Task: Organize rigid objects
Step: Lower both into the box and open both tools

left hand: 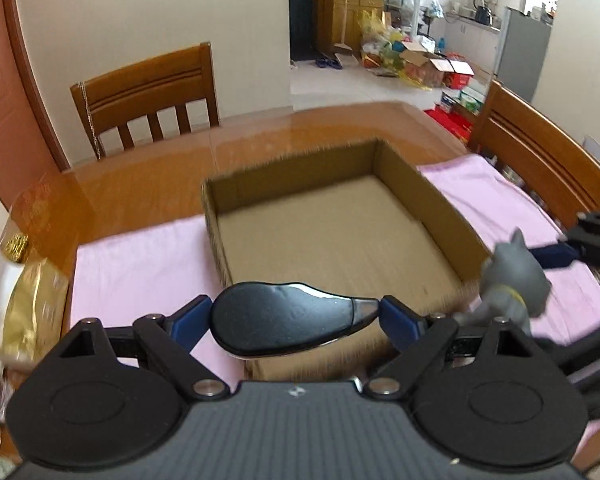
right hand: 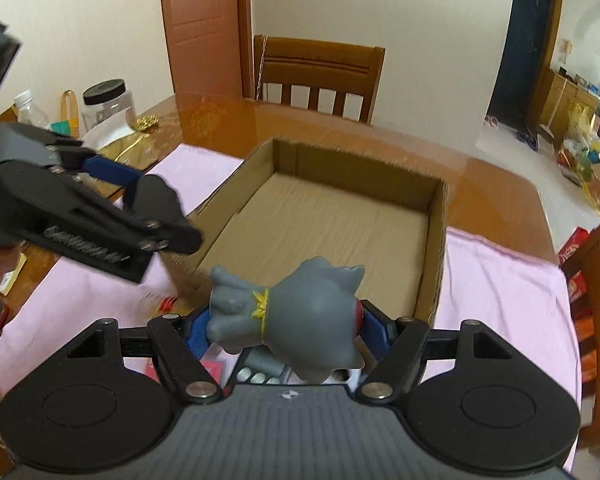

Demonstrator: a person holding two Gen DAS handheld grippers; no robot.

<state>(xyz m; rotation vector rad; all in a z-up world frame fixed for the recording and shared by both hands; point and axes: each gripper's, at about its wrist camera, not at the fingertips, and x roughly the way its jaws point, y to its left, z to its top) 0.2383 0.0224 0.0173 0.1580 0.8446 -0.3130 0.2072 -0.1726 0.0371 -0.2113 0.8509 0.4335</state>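
The left gripper (left hand: 296, 318) squeezes a black mouse (left hand: 288, 322) and the right gripper (right hand: 282, 328) squeezes a gray toy (right hand: 296, 320), so they might bump above the box (left hand: 432, 196).

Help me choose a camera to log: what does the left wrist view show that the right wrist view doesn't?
Left wrist only: the black device held across the left claw, with its silver tip clear, and a kitchen area behind. Right wrist only: a black-lidded jar on the table, small items under the right claw, and the grey toy's yellow collar close up. Both: the empty cardboard box, pink cloth, and both claws holding their objects.
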